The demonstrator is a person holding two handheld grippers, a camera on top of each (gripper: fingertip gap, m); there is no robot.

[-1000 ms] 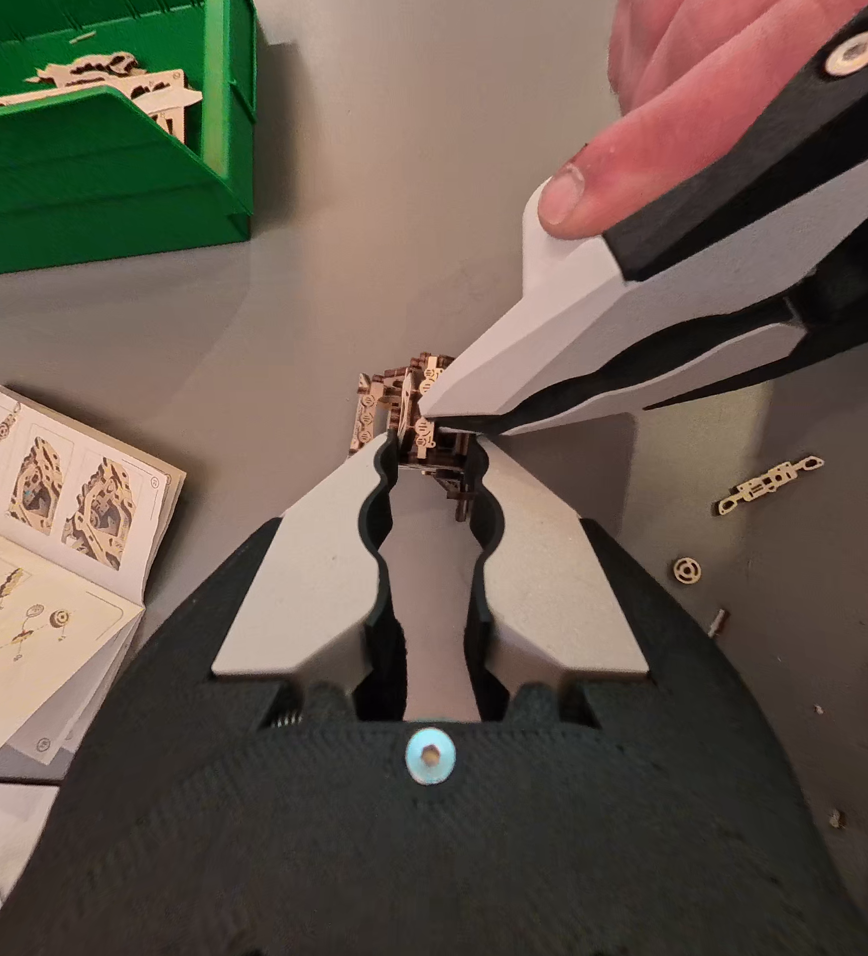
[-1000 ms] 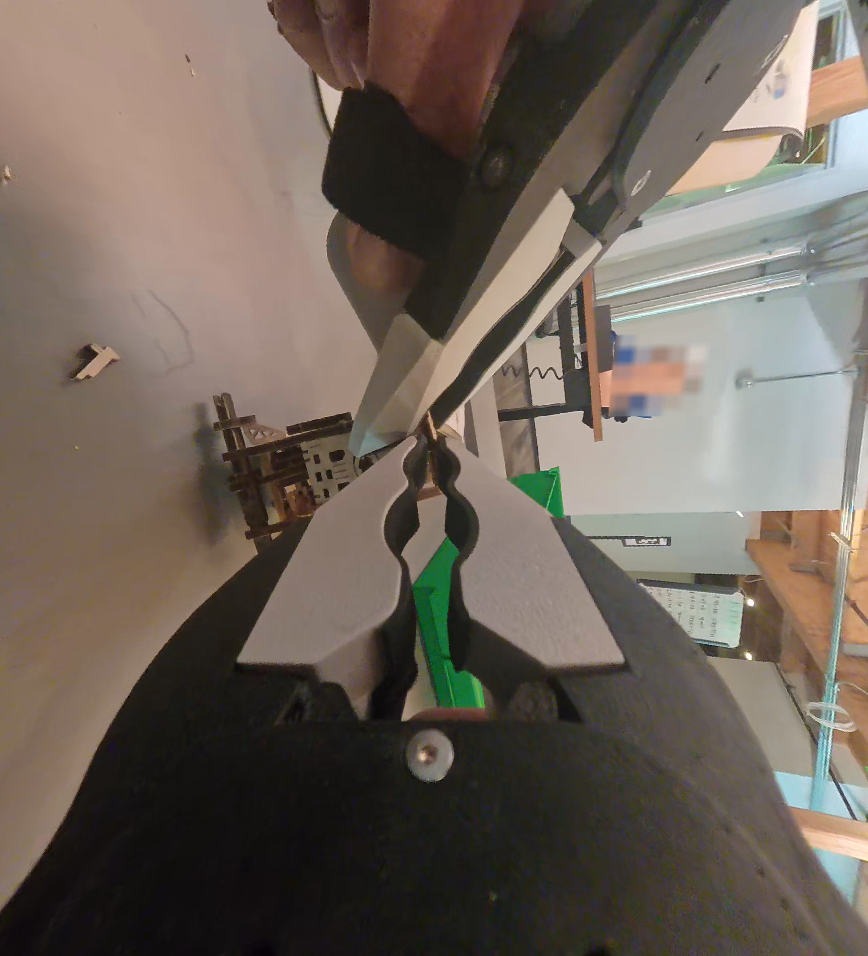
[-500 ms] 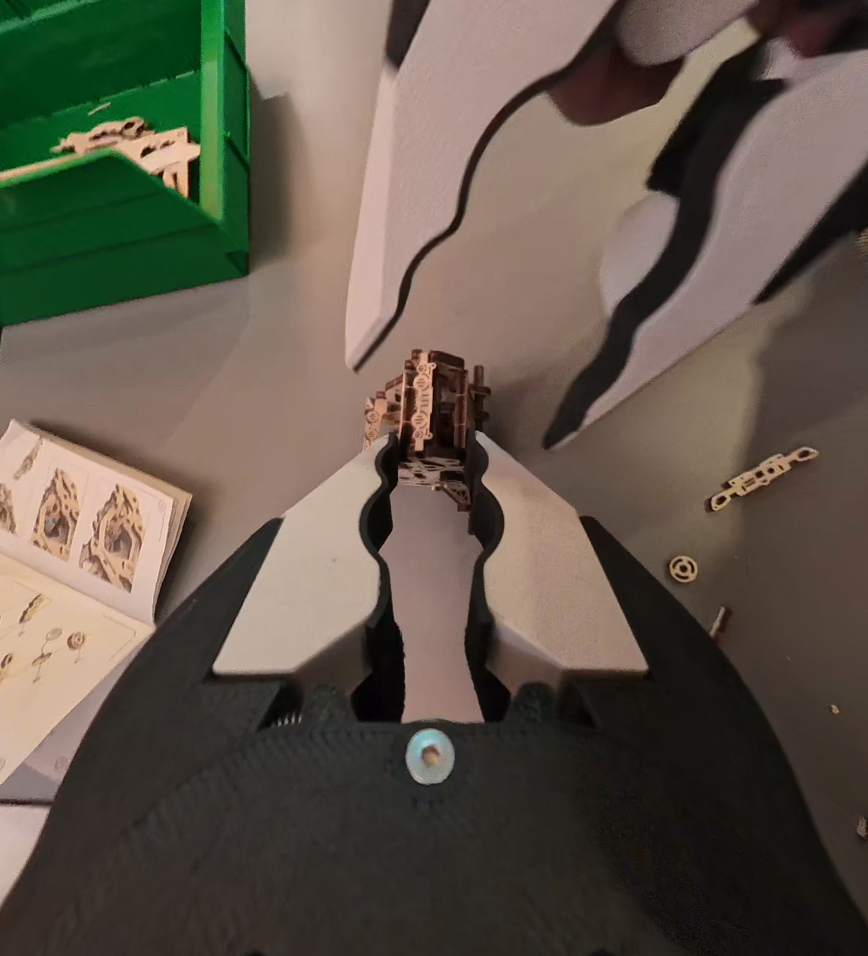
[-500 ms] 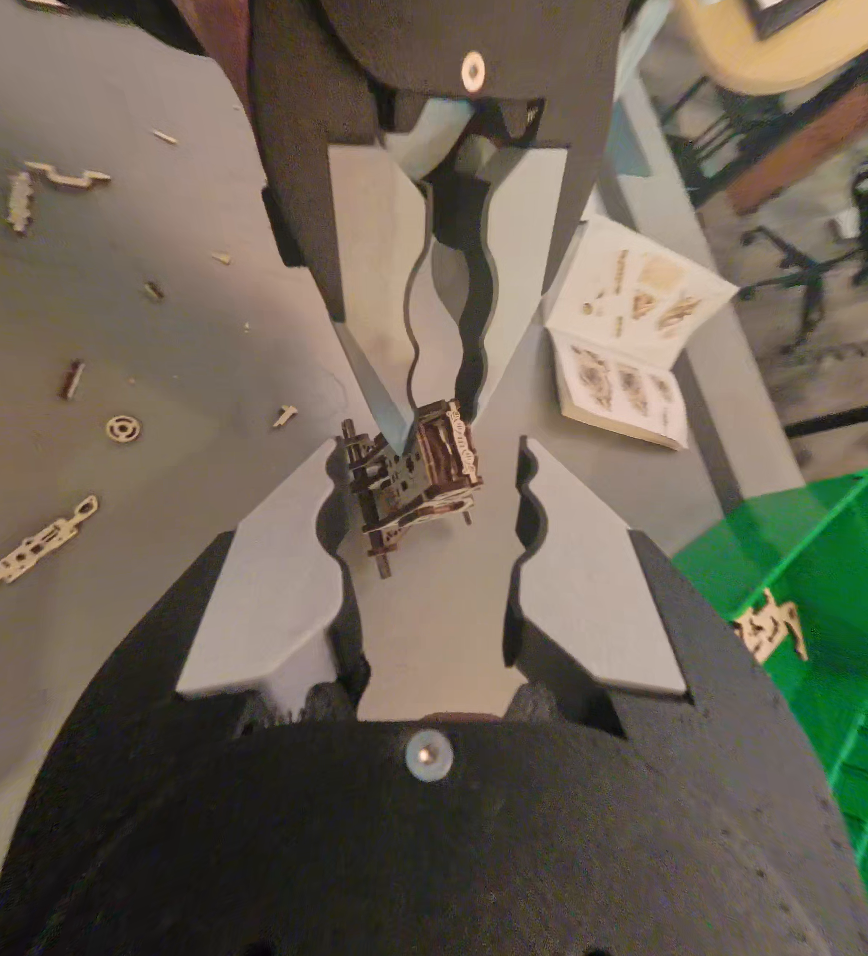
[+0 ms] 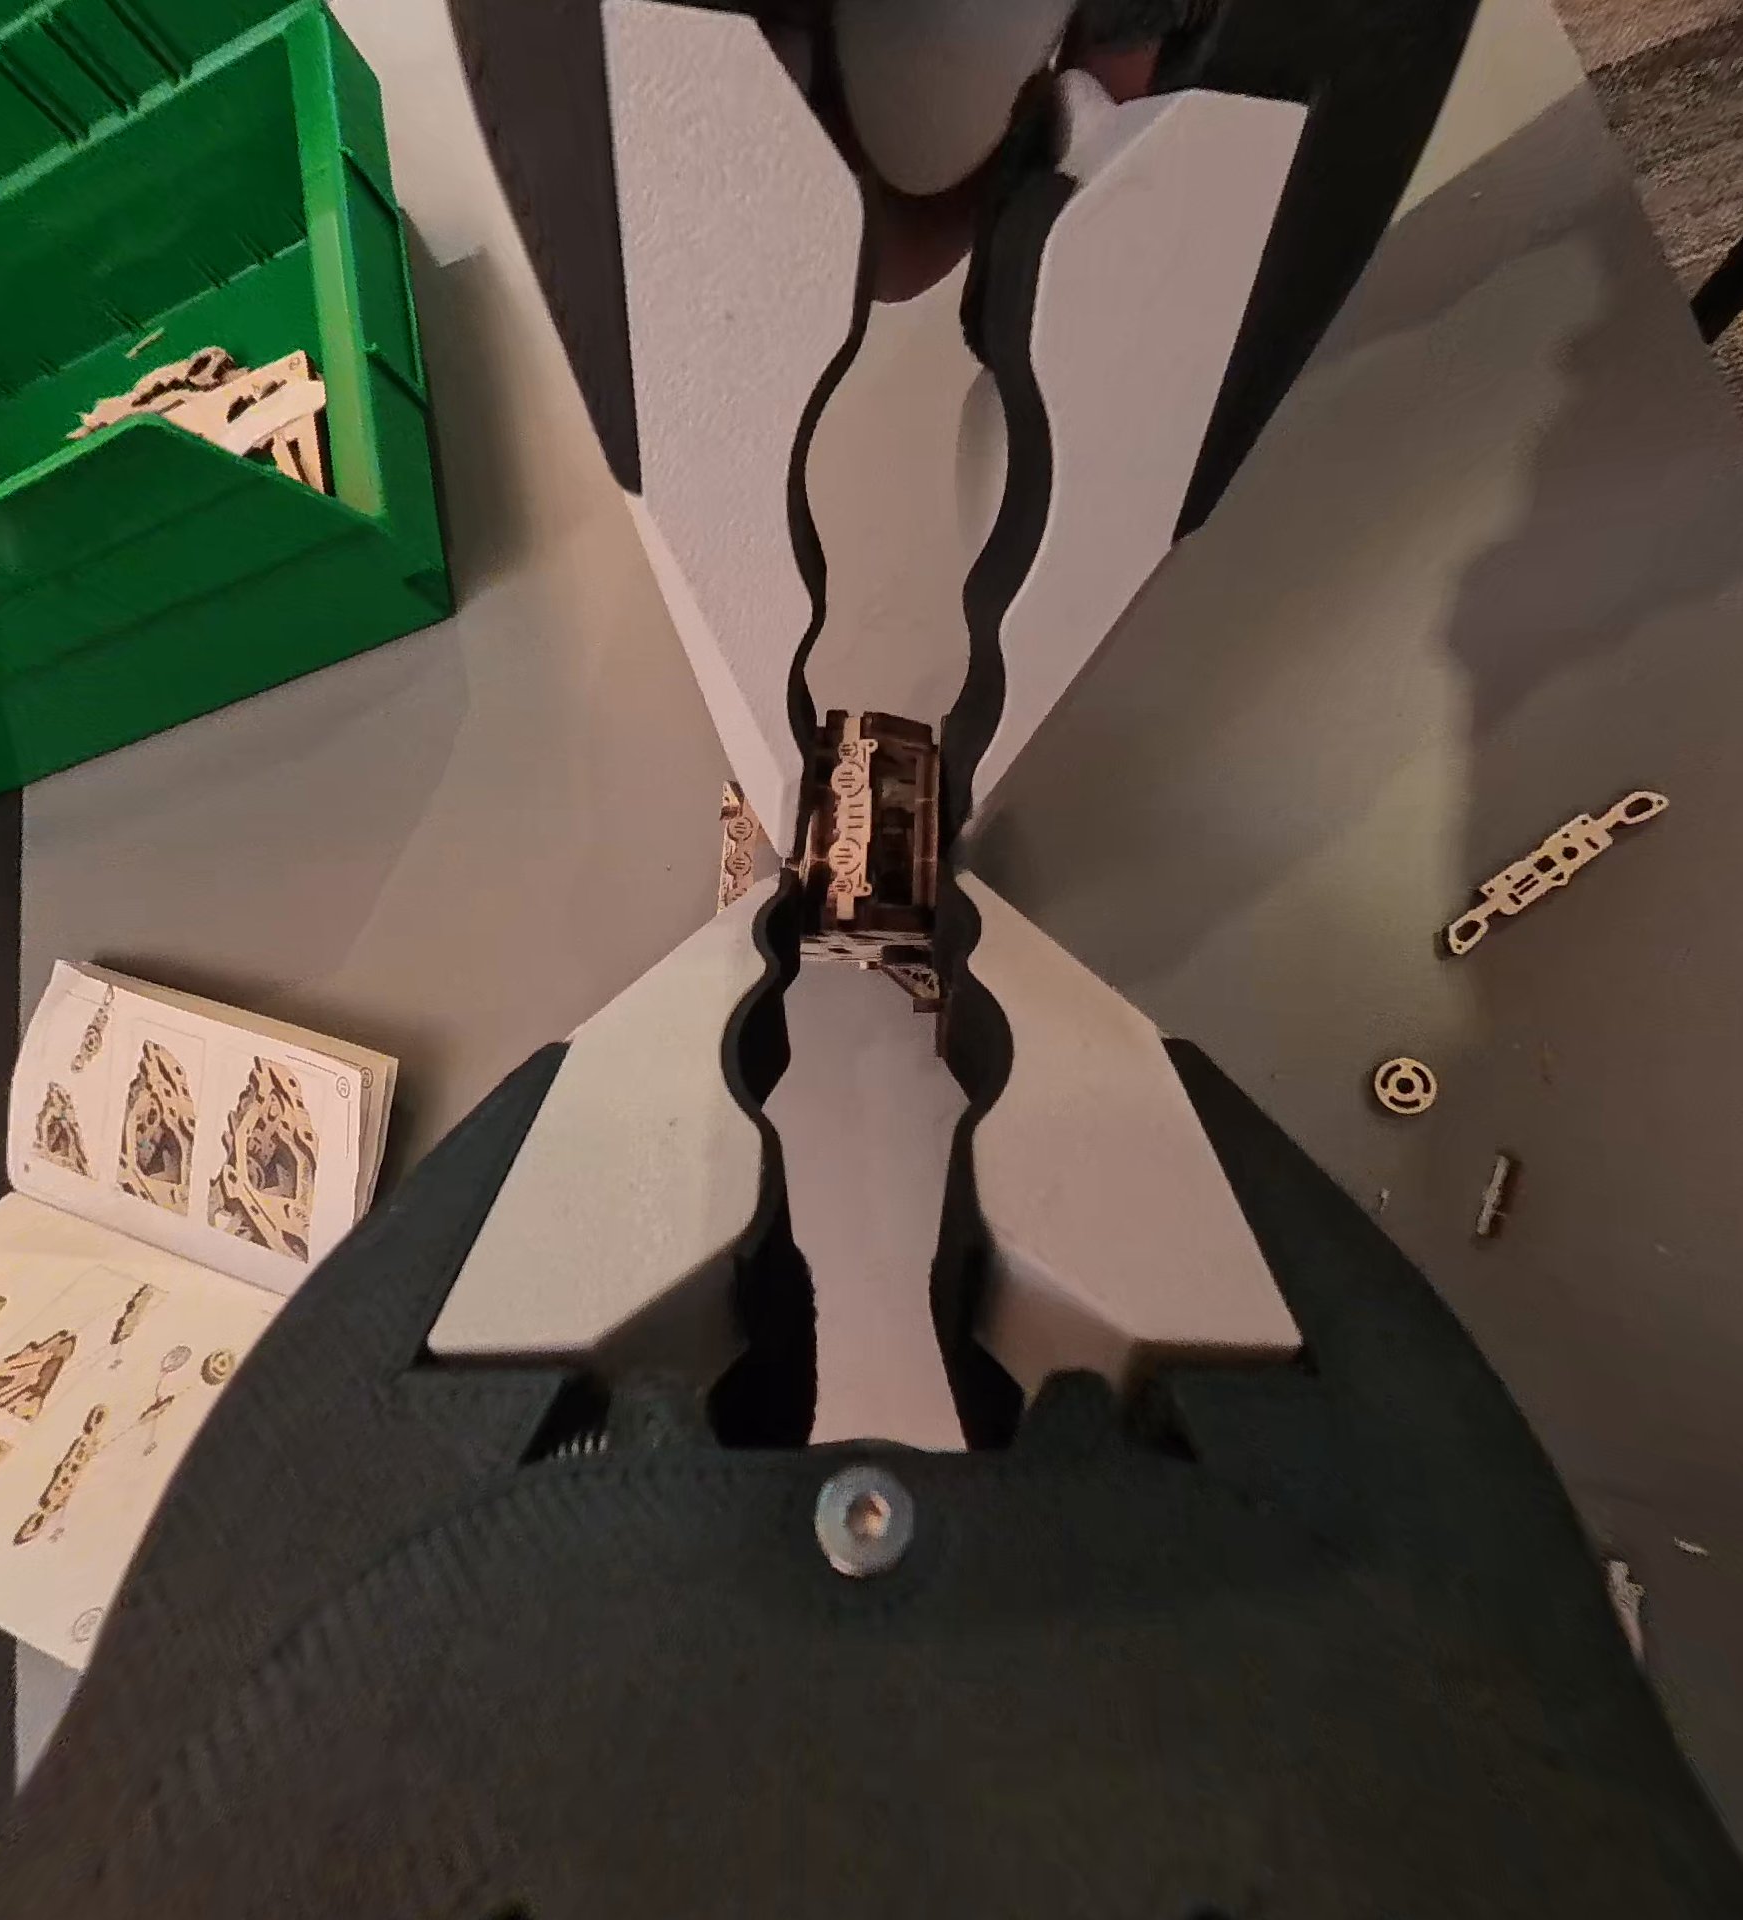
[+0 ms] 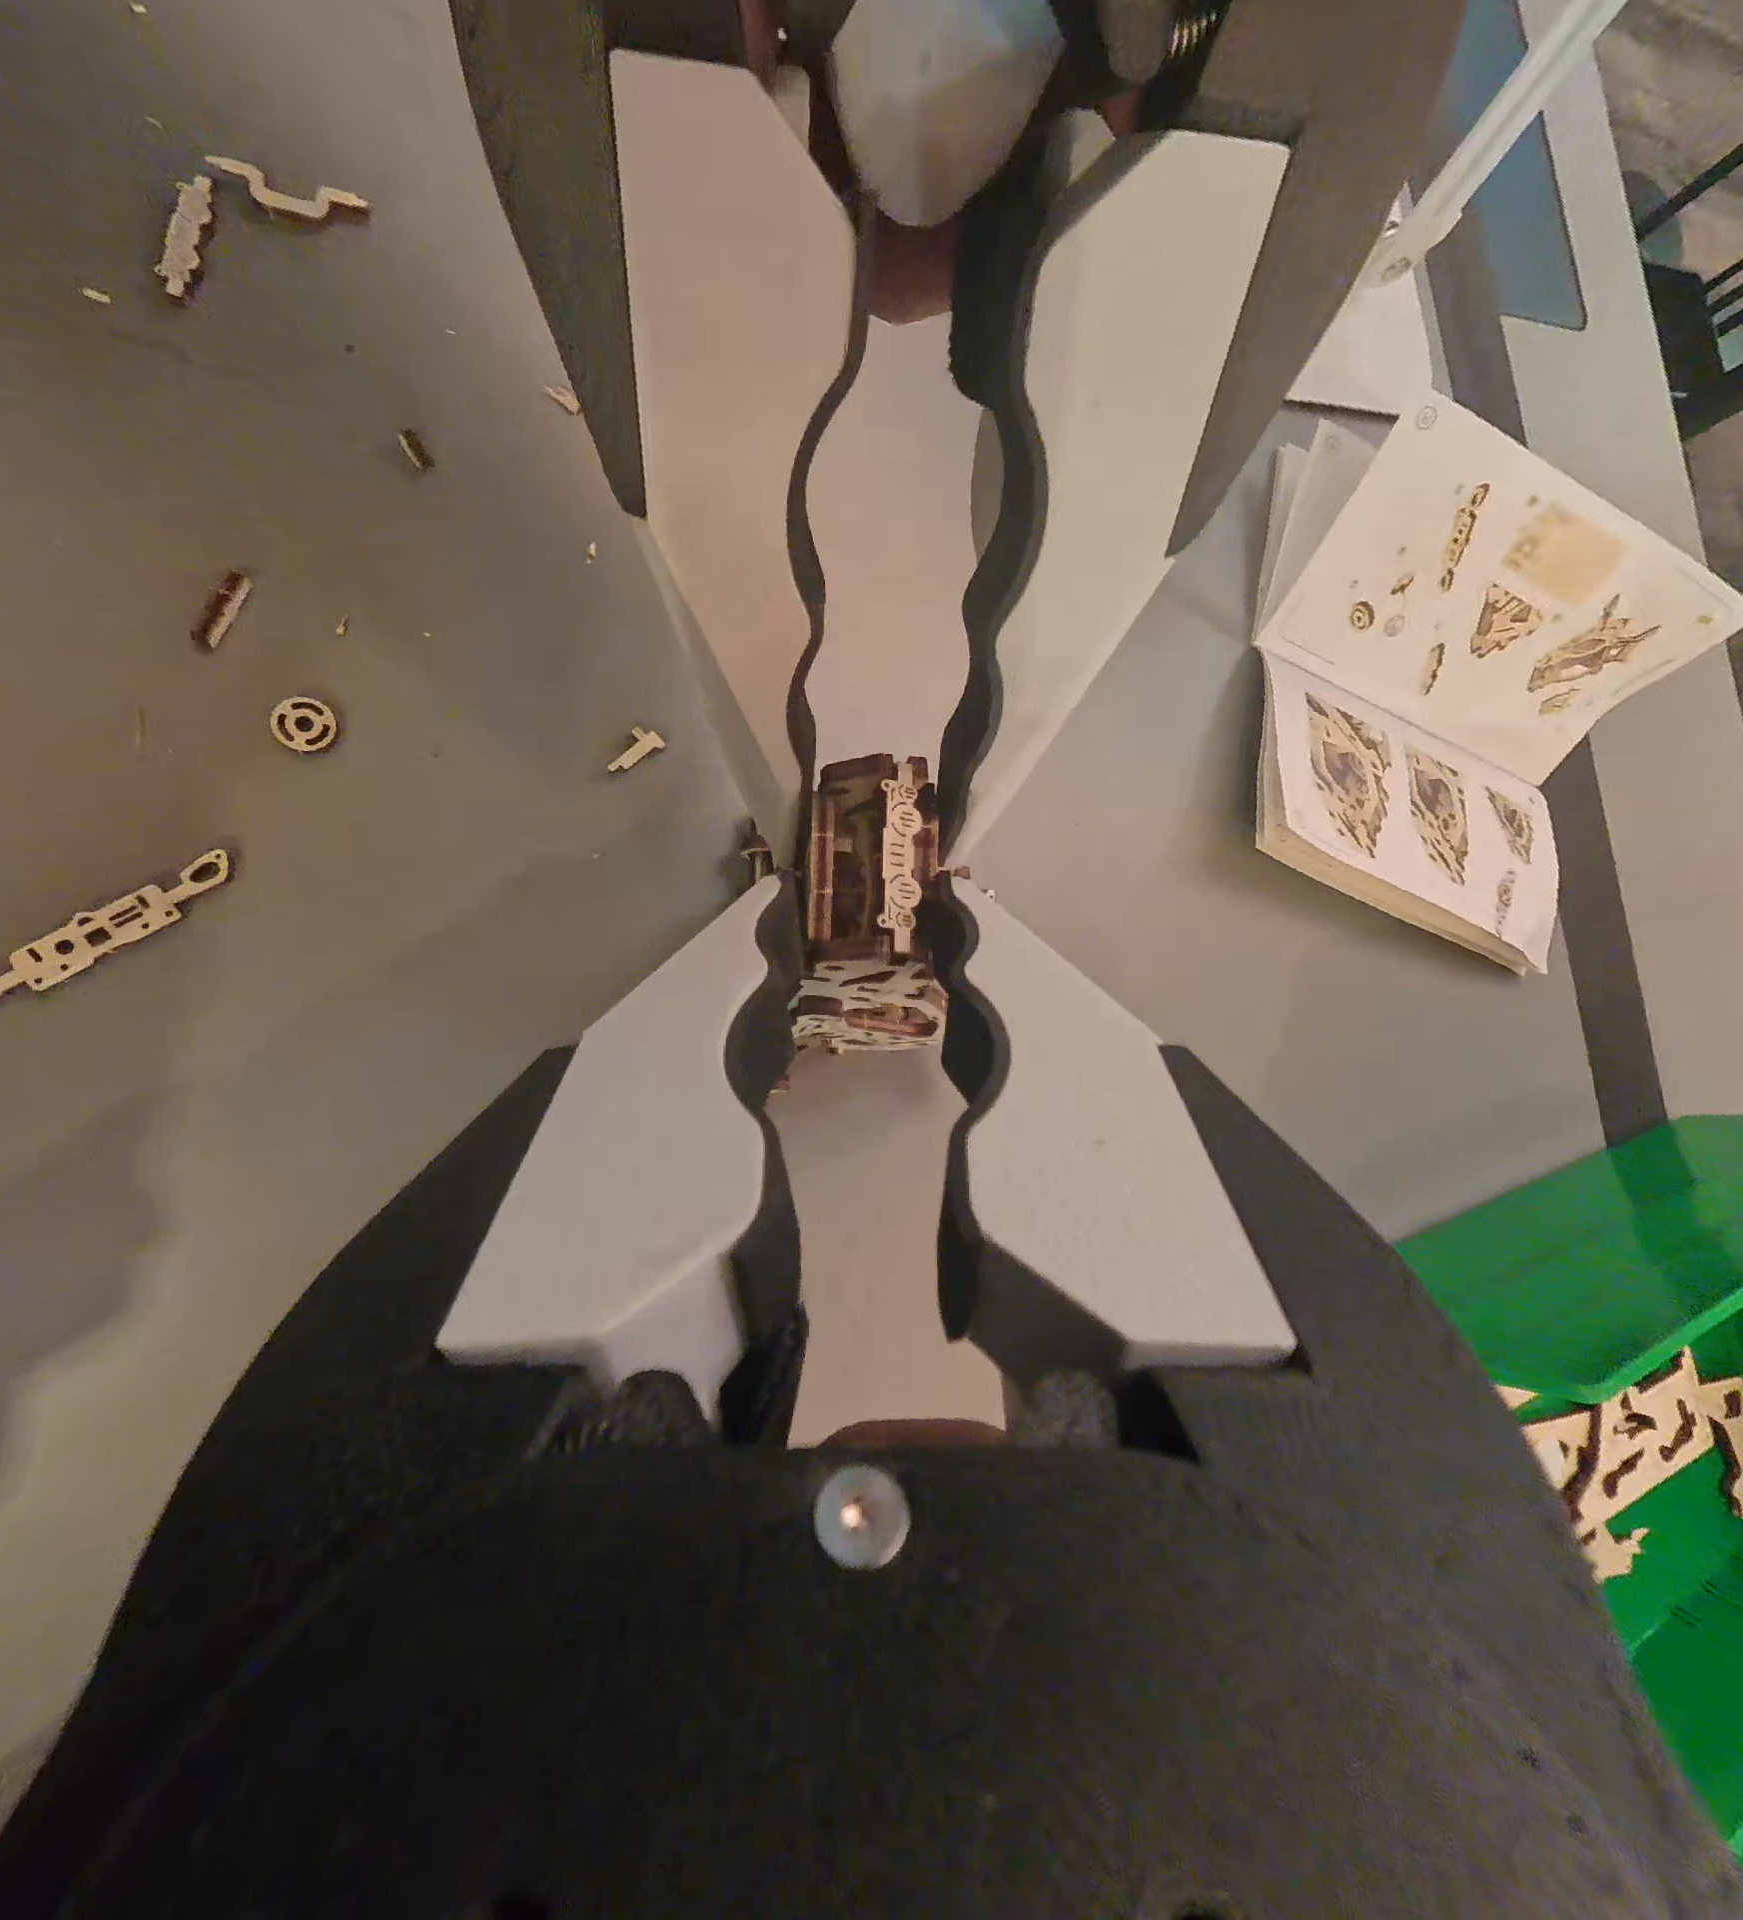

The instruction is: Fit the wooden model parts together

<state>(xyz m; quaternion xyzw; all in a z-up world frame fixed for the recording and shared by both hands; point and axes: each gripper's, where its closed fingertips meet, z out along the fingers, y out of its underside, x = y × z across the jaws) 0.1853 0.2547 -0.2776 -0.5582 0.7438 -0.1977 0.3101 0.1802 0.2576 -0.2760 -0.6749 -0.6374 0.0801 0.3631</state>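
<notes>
Left wrist view shows the little wooden model (image 5: pixel 872 831) pinched right at the tips of the left gripper (image 5: pixel 867 914), its body sticking forward and away, above the grey table (image 5: pixel 1366 675). The right gripper (image 5: pixel 872 800) comes in from the opposite side, nose to nose, and its tips are narrowed onto the same model from the far end. So the model's long axis runs along the line between the two grippers, each gripping one end, neither nearer than the other. I'd guess any pressing together has to go along that line.

Loose pieces lie on the table well off to one side: a long slotted strip (image 5: pixel 1553 883), a small ring (image 5: pixel 1404 1088) and a short peg (image 5: pixel 1494 1195). A green bin (image 5: pixel 171 582) sits farther off with pale wooden sheets (image 5: pixel 223 405) inside. An open instruction booklet (image 5: pixel 171 1195) lies flat near the bin.
</notes>
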